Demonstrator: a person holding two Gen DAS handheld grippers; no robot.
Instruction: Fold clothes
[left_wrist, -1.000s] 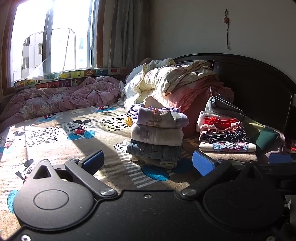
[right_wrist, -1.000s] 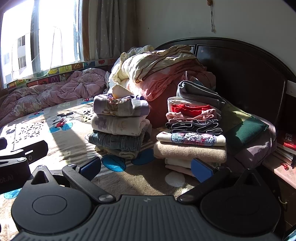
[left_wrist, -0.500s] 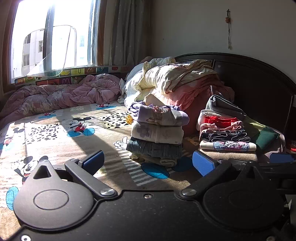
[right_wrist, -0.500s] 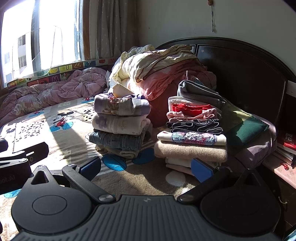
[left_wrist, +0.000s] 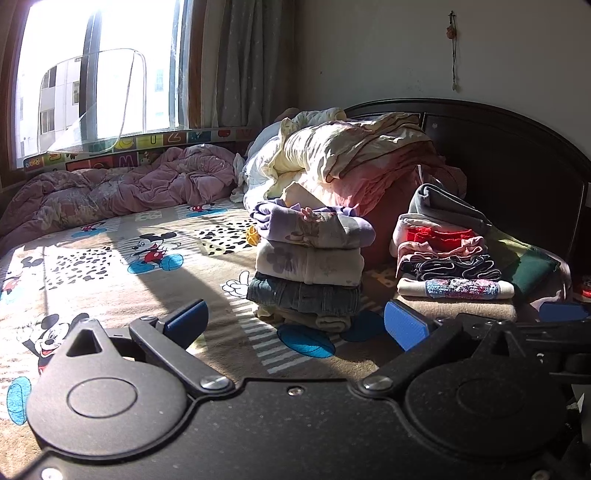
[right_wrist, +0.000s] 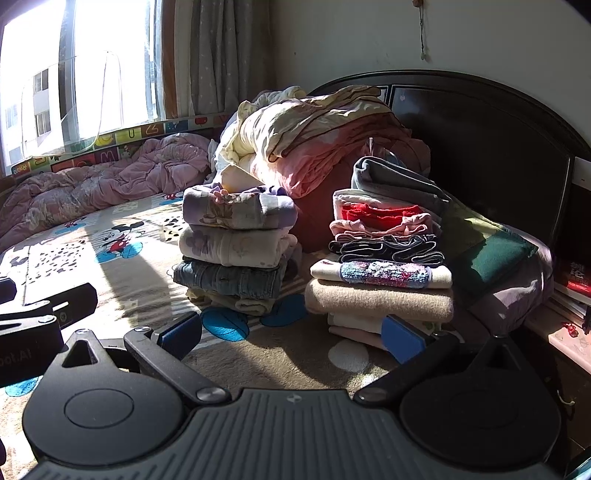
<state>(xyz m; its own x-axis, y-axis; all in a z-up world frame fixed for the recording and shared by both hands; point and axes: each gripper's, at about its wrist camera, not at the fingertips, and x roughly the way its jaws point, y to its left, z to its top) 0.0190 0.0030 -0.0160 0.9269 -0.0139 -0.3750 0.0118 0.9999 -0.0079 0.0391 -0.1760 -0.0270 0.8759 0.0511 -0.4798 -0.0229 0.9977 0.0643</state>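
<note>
Two folded stacks (right_wrist: 236, 251) (right_wrist: 384, 266) on cartoon-print bed (left_wrist: 110, 280) (sunlit), dark headboard (right_wrist: 480, 147), left claw (left_wrist: 295, 325) and right claw (right_wrist: 291, 336) spread, empty.

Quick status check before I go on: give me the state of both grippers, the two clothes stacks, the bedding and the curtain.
left gripper: open, empty, above the bed sheet
right gripper: open, empty
left stack: folded, piled, upright on the bed sheet
right stack: folded, piled; grey top garment sits loosely
pink quilt: crumpled, unfolded
bedding heap: roughly folded, piled against the headboard
curtain: drawn aside
</note>
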